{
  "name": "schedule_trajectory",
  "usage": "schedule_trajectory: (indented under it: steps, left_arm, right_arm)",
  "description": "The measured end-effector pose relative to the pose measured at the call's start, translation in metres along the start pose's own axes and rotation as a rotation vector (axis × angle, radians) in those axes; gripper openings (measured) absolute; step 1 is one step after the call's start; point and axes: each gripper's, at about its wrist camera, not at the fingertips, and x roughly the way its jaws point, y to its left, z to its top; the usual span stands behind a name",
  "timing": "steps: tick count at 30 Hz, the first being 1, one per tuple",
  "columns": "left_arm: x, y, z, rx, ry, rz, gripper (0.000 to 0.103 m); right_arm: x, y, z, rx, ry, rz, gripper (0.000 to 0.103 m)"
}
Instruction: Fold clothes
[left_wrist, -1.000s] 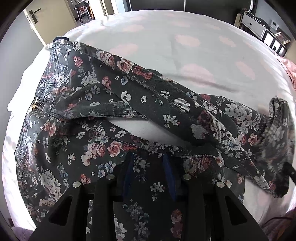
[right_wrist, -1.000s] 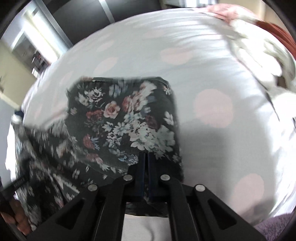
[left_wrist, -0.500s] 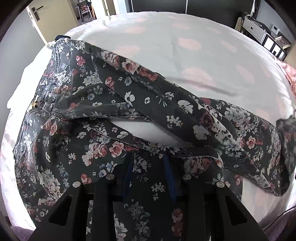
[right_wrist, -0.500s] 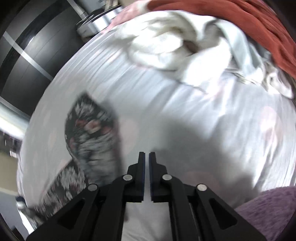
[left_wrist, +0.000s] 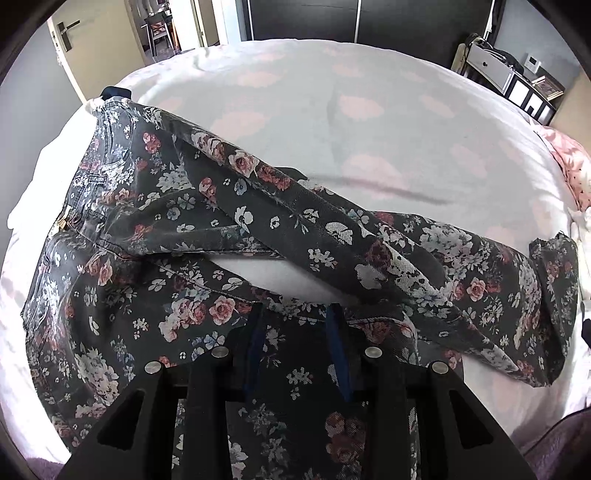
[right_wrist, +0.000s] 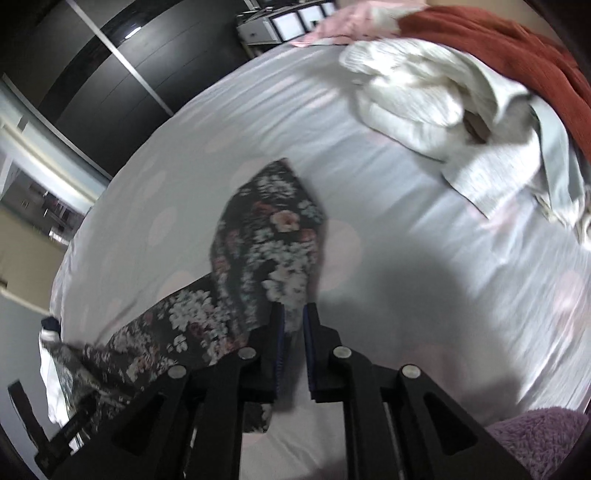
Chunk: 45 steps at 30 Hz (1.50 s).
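The floral trousers (left_wrist: 280, 236) lie spread on the bed (left_wrist: 369, 122), over its white cover with pale pink spots. In the left wrist view the waistband sits toward 10 o'clock near the bed's edge, and the two legs run from there toward 4 o'clock. The upper leg crosses the picture on a slant and ends in a turned-up hem at 3 o'clock. The lower leg lies under the left tongs (left_wrist: 295, 328), with a wedge of bare cover showing between the two legs. The left tongs stand apart, their blue-padded fingers (left_wrist: 334, 332) hovering over or resting on the lower leg's cloth; whether they touch it cannot be told. Nothing is pinched between them.

In the right wrist view, which is blurred, the right tongs (right_wrist: 291, 325) have a narrow gap between the fingers (right_wrist: 312, 332). The hem end of a trouser leg (right_wrist: 269, 236) rises just ahead of them toward 12 o'clock, and its cloth shows in the gap at the tips. Whether the cloth is gripped cannot be told through the blur. The rest of that leg trails away toward 8 o'clock.

At 1 to 2 o'clock in the same view a heap of clothes lies on the bed, well apart from the trousers: a cream knit (right_wrist: 413, 88), a grey garment (right_wrist: 506, 166) and a rust-red one (right_wrist: 517, 48) behind them. A purple fleece (right_wrist: 535, 435) shows at 5 o'clock.
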Motion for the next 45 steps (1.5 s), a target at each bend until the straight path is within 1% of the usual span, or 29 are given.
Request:
schedule_trajectory:
  steps: [1,4,6,9,13,15,18,20,24,26,27,30,33,35,36,38,40,42,44,45]
  left_arm:
    - [-0.001,-0.001,0.001,0.007,-0.001,0.000,0.035]
    - [-0.009,-0.005,0.006,0.046,-0.019,-0.001,0.035]
    - [-0.015,-0.008,0.009,0.074,-0.029,0.001,0.035]
    - [-0.025,-0.011,0.016,0.137,-0.044,0.005,0.035]
    - [-0.044,-0.009,0.029,0.238,-0.086,0.025,0.035]
    - [-0.051,-0.005,0.035,0.284,-0.101,0.034,0.035]
    - [-0.058,0.002,0.044,0.364,-0.122,0.052,0.035]
    - [-0.057,0.008,0.048,0.430,-0.120,0.061,0.035]
    - [-0.047,0.017,0.051,0.580,-0.071,0.064,0.036]
    - [-0.042,0.019,0.050,0.664,-0.055,0.085,0.044]
    - [-0.038,0.019,0.048,0.711,-0.052,0.099,0.048]
    - [-0.029,0.017,0.045,0.803,-0.058,0.146,0.048]
    - [-0.023,0.012,0.046,0.878,-0.077,0.177,0.048]
    - [-0.019,0.006,0.046,0.937,-0.098,0.199,0.048]
    - [-0.016,0.003,0.045,0.967,-0.105,0.206,0.048]
    - [-0.009,-0.004,0.043,1.028,-0.107,0.211,0.048]
    - [-0.002,-0.010,0.041,1.087,-0.105,0.225,0.048]
    - [0.006,-0.014,0.039,1.131,-0.106,0.243,0.048]
    - [0.015,-0.019,0.039,1.156,-0.103,0.255,0.048]
    - [0.019,-0.021,0.040,1.158,-0.102,0.259,0.048]
  right_arm:
    - [0.000,0.006,0.000,-0.029,0.007,-0.002,0.012]
    - [0.029,0.017,0.004,-0.080,0.020,0.002,0.012]
    - [0.039,0.024,0.008,-0.112,0.029,-0.017,0.012]
    - [0.026,0.024,0.013,-0.148,0.037,-0.037,0.012]
    - [0.033,0.024,0.018,-0.205,0.021,-0.041,0.013]
    - [0.039,0.015,0.016,-0.181,0.029,-0.017,0.013]
    - [0.054,-0.006,0.017,-0.085,0.091,0.017,0.013]
    - [0.059,-0.014,0.018,-0.035,0.108,0.032,0.013]
    - [0.057,-0.011,0.018,-0.041,0.086,0.052,0.013]
    - [0.058,-0.009,0.018,-0.045,0.086,0.061,0.013]
    - [0.059,-0.008,0.018,-0.045,0.090,0.065,0.013]
    - [0.056,-0.008,0.023,-0.047,0.091,0.082,0.013]
    - [0.051,-0.009,0.031,-0.051,0.096,0.105,0.013]
    - [0.051,-0.009,0.039,-0.047,0.120,0.121,0.019]
    - [0.051,-0.009,0.043,-0.049,0.133,0.129,0.026]
    - [0.052,-0.011,0.056,-0.056,0.145,0.133,0.031]
    - [0.055,-0.014,0.070,-0.046,0.157,0.139,0.040]
    - [0.058,-0.014,0.082,-0.028,0.168,0.139,0.042]
    - [0.059,-0.003,0.090,-0.062,0.168,0.088,0.042]
    - [0.062,0.009,0.089,-0.105,0.176,0.081,0.042]
